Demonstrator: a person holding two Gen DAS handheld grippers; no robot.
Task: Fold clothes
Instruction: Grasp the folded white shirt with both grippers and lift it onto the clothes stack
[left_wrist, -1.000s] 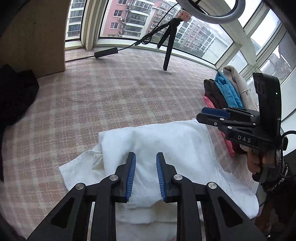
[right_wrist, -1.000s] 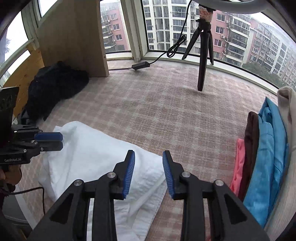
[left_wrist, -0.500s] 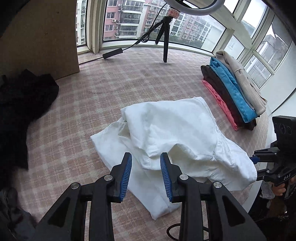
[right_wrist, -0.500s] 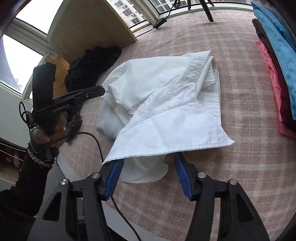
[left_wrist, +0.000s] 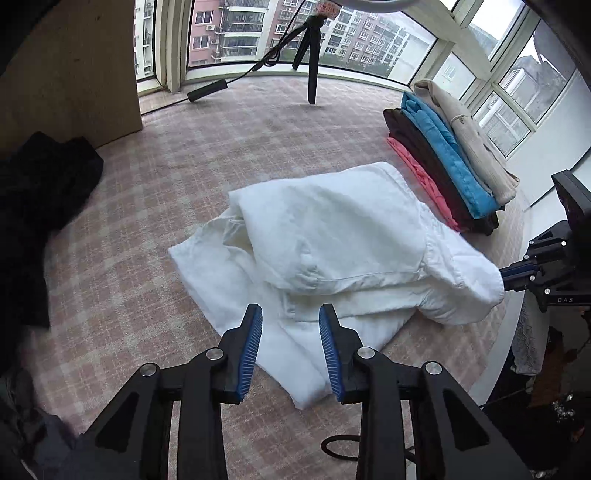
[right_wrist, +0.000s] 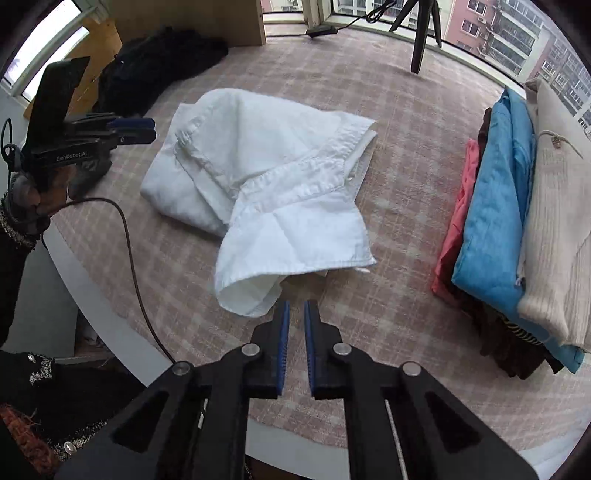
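Observation:
A white shirt (left_wrist: 332, 240) lies loosely folded on the round table with the pink plaid cloth; it also shows in the right wrist view (right_wrist: 266, 173). My left gripper (left_wrist: 290, 319) is open and empty, held just above the shirt's near edge. My right gripper (right_wrist: 294, 310) has its jaws nearly closed with a narrow gap and nothing between them, just short of the shirt's sleeve end (right_wrist: 251, 291). Each gripper shows in the other's view: the right one (left_wrist: 517, 275) at the shirt's right end, the left one (right_wrist: 136, 127) at its left.
A stack of folded clothes, pink, brown, blue and beige (right_wrist: 517, 221), lies on the table's right side (left_wrist: 450, 162). A dark heap of clothes (left_wrist: 40, 192) lies at the left. A black tripod (left_wrist: 310, 55) stands at the back. A cable (right_wrist: 129, 236) hangs over the table edge.
Both grippers have drawn back from the shirt and let it lie. The right gripper's jaws have closed from wide open to a narrow gap. The shirt has stayed folded in place.

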